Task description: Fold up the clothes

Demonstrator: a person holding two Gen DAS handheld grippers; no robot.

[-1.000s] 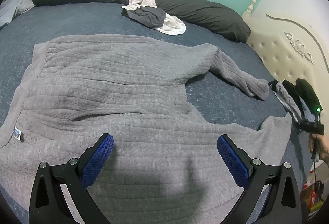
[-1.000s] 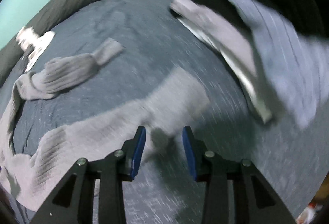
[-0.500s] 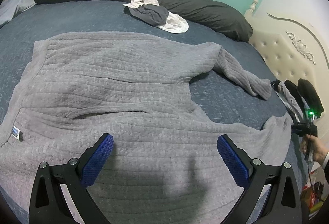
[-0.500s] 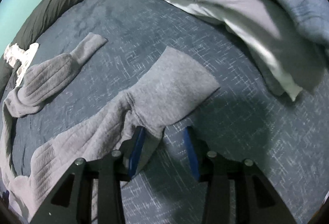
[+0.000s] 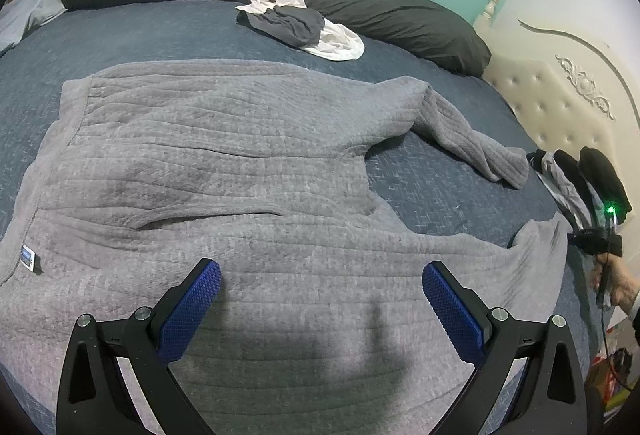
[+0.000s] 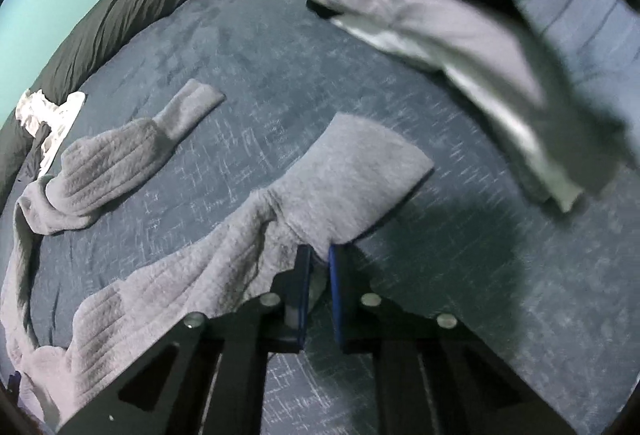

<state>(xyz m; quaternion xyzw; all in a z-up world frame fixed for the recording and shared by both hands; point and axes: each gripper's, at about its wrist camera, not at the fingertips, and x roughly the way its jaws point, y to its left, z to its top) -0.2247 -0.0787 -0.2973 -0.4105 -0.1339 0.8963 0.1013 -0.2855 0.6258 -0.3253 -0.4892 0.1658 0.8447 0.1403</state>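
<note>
On the bed (image 5: pixel 440 191), a grey ribbed sweater (image 5: pixel 224 171) lies spread flat while the right claw (image 6: pixel 318 267) pinches its near sleeve cuff (image 6: pixel 352 175) at 6 o'clock, seemingly to fold it inward, and the left claw (image 5: pixel 320 295) hovers agape over the body.

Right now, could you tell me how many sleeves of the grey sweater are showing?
2: the far sleeve lies loose on the bed; the near sleeve is pinched at its cuff by the right gripper.

Both wrist views low over bed (image 5: pixel 440 191), facing headboard; sweater (image 5: pixel 240 175) shared.
</note>
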